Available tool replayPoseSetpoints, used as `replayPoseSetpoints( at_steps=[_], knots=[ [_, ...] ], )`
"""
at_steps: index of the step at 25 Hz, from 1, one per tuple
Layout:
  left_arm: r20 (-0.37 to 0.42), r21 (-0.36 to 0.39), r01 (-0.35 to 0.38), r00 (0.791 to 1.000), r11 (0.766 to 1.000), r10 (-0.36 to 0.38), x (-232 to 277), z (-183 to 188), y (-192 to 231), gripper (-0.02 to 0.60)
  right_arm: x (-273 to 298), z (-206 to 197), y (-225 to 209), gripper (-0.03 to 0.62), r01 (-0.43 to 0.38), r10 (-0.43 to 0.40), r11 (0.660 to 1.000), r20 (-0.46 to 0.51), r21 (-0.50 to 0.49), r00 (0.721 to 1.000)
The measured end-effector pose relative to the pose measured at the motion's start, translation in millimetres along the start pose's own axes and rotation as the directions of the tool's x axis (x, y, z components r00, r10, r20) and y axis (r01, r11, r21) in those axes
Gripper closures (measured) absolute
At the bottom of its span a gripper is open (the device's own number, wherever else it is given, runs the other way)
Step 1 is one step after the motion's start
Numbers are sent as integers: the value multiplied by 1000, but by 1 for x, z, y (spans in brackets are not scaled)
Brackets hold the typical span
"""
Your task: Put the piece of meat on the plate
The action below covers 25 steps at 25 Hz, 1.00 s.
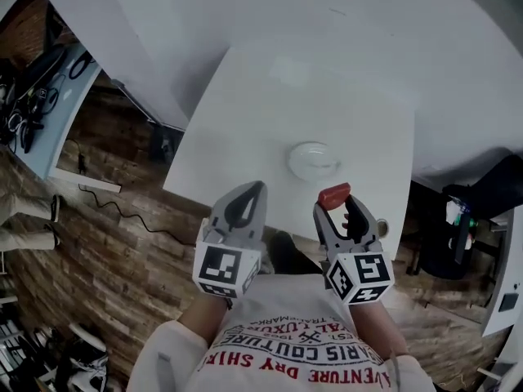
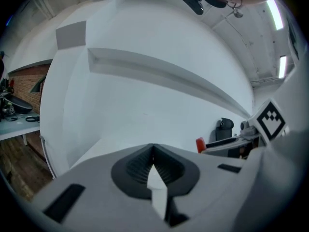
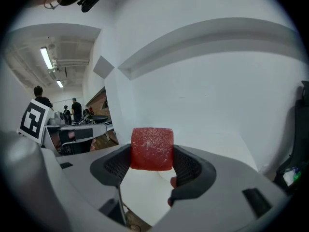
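Observation:
A red block of meat (image 3: 152,148) is clamped between the jaws of my right gripper (image 3: 152,151). In the head view the same meat (image 1: 334,194) sticks up from the right gripper (image 1: 336,200) near the table's front edge. The plate (image 1: 312,158), pale and round, lies on the white table (image 1: 245,113) just beyond and left of the meat. My left gripper (image 1: 252,195) is held beside the right one, jaws pressed together with nothing between them. In the left gripper view the left gripper (image 2: 153,151) shows shut, and the red meat (image 2: 200,144) appears to its right.
A wooden floor (image 1: 106,235) lies to the left of the table. A second desk (image 1: 49,96) with dark cables stands at far left. A black chair (image 1: 482,194) and small items sit at the right. People stand in the distance (image 3: 76,108).

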<state>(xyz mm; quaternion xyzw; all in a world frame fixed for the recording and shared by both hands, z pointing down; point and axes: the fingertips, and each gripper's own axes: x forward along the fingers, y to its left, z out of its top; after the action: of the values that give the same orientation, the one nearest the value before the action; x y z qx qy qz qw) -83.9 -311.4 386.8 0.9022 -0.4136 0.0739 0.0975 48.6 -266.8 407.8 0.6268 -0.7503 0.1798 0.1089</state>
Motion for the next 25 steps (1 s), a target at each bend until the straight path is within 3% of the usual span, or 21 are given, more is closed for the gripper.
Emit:
replayPoseSetpoints(
  at_steps=[12, 17, 21, 25],
  knots=[
    [-175, -25, -5, 985, 1000, 1, 120, -28, 15, 578, 113, -31, -76, 319, -35, 37, 999, -232, 13, 972],
    [-246, -21, 9, 969, 1000, -14, 145, -46, 10, 578, 138, -64, -96, 319, -61, 59, 998, -346, 7, 936],
    [-295, -19, -7, 956, 1000, 1, 148, -62, 16, 578, 157, -90, -93, 319, -116, 111, 993, -422, 15, 900],
    [-311, -38, 1, 950, 999, -13, 150, -67, 21, 578, 172, -106, -88, 319, -142, 111, 989, -471, -32, 875]
  ],
)
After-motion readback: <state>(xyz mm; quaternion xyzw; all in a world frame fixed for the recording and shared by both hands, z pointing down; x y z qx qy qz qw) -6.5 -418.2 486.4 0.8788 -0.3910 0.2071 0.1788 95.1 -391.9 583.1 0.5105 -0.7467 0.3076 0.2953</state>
